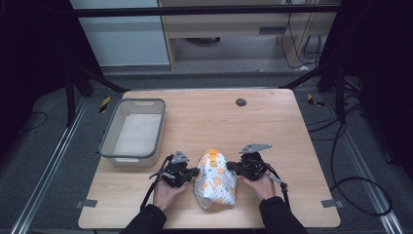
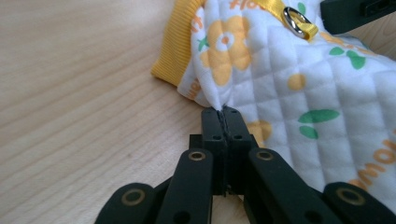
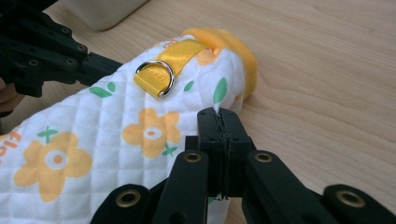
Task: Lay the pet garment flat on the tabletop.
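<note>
While a person's 2 hands reach in from the near edge of a wooden tabletop [image 1: 272, 122], each holds a black gripper against a small quilted garment [image 1: 215, 179] lying between them near that front edge. This garment is white with orange flowers, green leaves and a yellow ribbed cuff [image 2: 180, 44], and it carries a yellow strap [image 3: 175, 58] threaded through a metal D-ring [image 3: 156, 77]. At the garment's left side, the left gripper [image 2: 222, 110] has its fingers [image 2: 212, 126] pressed together, pinching a fold of the quilted edge just below the cuff. At the garment's right side, the right gripper [image 3: 218, 112] likewise has its fingers [image 3: 208, 128] closed tight on a pinch of fabric at the edge, near the cuff and just beside the strap. Both grippers point inward toward each other in the high view, with the garment resting flat on the wood. Farther back on the left of the tabletop sits a grey rectangular bin [image 1: 109, 136], well apart from the garment. A small dark round disc [image 1: 240, 102] sits in the tabletop near its far edge.
</note>
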`<state>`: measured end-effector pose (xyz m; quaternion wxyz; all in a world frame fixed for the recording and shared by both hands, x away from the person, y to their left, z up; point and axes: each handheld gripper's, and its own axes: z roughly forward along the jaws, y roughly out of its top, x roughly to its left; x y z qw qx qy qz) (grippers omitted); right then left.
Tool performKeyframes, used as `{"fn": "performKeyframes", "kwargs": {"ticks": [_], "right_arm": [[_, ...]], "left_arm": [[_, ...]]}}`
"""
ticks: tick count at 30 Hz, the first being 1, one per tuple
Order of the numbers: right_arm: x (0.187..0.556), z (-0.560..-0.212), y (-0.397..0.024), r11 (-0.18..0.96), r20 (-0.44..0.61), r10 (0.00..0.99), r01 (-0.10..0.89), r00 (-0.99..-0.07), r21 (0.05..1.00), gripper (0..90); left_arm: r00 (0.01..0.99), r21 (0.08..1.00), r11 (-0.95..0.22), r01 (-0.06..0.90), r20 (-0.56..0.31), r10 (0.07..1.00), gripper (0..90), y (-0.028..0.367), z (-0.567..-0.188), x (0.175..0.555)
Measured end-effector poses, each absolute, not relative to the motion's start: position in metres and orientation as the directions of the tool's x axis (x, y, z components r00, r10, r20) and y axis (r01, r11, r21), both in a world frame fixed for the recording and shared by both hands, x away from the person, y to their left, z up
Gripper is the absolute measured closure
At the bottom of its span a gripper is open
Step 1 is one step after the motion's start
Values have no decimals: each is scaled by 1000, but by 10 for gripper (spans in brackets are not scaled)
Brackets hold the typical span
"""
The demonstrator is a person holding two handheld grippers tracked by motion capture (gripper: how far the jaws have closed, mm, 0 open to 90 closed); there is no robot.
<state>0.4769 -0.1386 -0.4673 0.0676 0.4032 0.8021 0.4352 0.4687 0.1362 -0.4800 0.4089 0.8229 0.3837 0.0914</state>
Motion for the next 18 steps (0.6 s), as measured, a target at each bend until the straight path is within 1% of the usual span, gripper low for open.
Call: {"fn": "performKeyframes", "kwargs": {"ticks": [6, 9, 14, 18], "right_arm": [[469, -456, -145, 278, 221, 704, 549, -675, 789, 893], [460, -447, -147, 254, 211, 705, 519, -677, 816, 893], [441, -425, -148, 227, 147, 713, 424, -685, 876, 892], [437, -409, -147, 189, 107, 736, 355, -668, 916, 891]], "left_arm": [[701, 792, -342, 506, -146, 698, 899, 142, -457, 460], [702, 815, -336, 472, -117, 702, 899, 143, -444, 453], [721, 855, -328, 402, -75, 689, 899, 142, -415, 438], [710, 880, -333, 339, -7, 705, 899, 136, -393, 440]]}}
